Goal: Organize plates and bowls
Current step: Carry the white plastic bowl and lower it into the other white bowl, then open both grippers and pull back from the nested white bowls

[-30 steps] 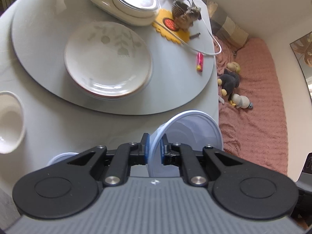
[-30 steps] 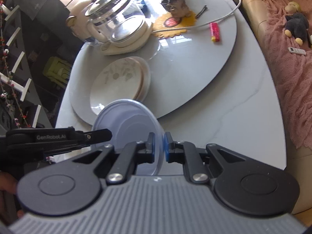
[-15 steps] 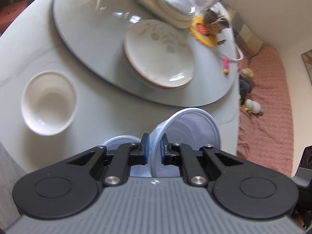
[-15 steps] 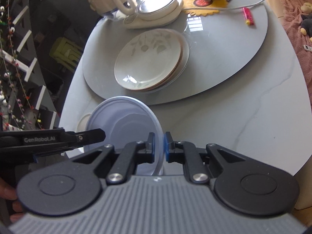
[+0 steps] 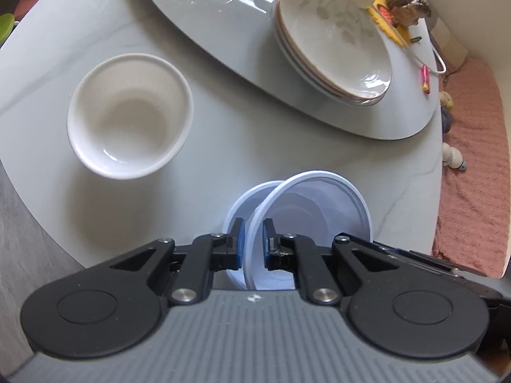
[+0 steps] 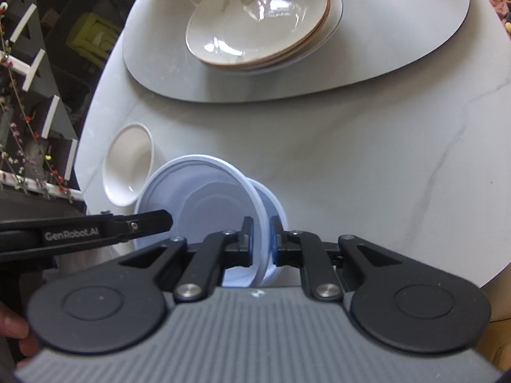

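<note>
- The left gripper (image 5: pixel 252 242) pinches the near left rim of a pale blue plastic bowl (image 5: pixel 319 210); its pads are almost together, with only the thin wall between them.
- The right gripper (image 6: pixel 260 242) is clamped the same way on the opposite rim of that bowl (image 6: pixel 204 204), so both hands share one load.
- The held bowl hangs tilted just above a second blue bowl (image 5: pixel 238 204) that stands at the near edge of the desk (image 5: pixel 223 134). Its lower side seems to dip into the one beneath, but whether they touch cannot be told.
- A white ceramic bowl (image 5: pixel 127 115) stands alone on the desk, to the far left of the blue pair.
- A stack of leaf-patterned plates (image 5: pixel 335 41) sits on the grey turntable (image 5: pixel 223 32), further off to the right.
- Step in hand, as I judge it: nesting one blue bowl into the other.
- The next move calls for levelling the held bowl, centring it over the lower one, sinking it until it seats, then easing both grips off the rim together so that it does not tip.
</note>
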`<control>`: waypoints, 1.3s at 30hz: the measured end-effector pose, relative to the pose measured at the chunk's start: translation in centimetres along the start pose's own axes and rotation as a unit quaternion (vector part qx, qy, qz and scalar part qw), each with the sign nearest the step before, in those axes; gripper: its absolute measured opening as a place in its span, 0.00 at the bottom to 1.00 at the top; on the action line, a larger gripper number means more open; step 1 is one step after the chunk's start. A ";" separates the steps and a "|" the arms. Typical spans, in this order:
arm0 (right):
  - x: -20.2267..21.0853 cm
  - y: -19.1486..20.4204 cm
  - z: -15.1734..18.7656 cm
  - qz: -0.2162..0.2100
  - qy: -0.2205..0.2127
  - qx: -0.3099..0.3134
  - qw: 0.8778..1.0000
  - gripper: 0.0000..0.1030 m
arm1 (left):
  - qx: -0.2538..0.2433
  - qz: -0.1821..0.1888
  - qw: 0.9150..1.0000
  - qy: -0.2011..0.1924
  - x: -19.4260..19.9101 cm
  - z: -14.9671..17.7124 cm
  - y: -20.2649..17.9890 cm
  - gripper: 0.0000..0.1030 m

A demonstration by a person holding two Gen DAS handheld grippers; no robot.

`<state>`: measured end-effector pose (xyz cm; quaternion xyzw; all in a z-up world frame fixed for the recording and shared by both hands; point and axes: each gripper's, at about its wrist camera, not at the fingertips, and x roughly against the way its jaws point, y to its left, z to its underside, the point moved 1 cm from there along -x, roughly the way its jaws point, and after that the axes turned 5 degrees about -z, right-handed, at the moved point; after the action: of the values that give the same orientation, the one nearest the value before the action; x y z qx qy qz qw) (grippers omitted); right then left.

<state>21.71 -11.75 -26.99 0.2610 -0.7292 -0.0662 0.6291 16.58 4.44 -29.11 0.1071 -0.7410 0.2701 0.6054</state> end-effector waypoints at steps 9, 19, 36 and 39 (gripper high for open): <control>-0.1 -0.4 -0.4 0.004 0.010 -0.006 1.000 0.16 | -0.010 -0.007 1.000 0.005 -0.1 -0.5 -0.2 0.39; 3.5 0.4 -0.5 0.002 -0.054 0.009 0.999 0.31 | -0.020 0.016 0.999 -0.040 3.5 -0.7 0.4 0.57; 11.1 3.2 -1.3 -0.008 -0.188 0.063 0.980 0.31 | -0.083 0.020 0.981 -0.173 13.4 0.6 -1.9 0.57; 11.6 4.1 -0.8 -0.005 -0.199 0.075 0.977 0.31 | -0.092 0.015 0.978 -0.185 14.3 0.9 -1.6 0.57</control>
<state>20.37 -13.48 -14.83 0.2926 -0.8415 -0.0655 0.4495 13.09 5.09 -15.10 0.0876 -0.8636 0.1854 0.4606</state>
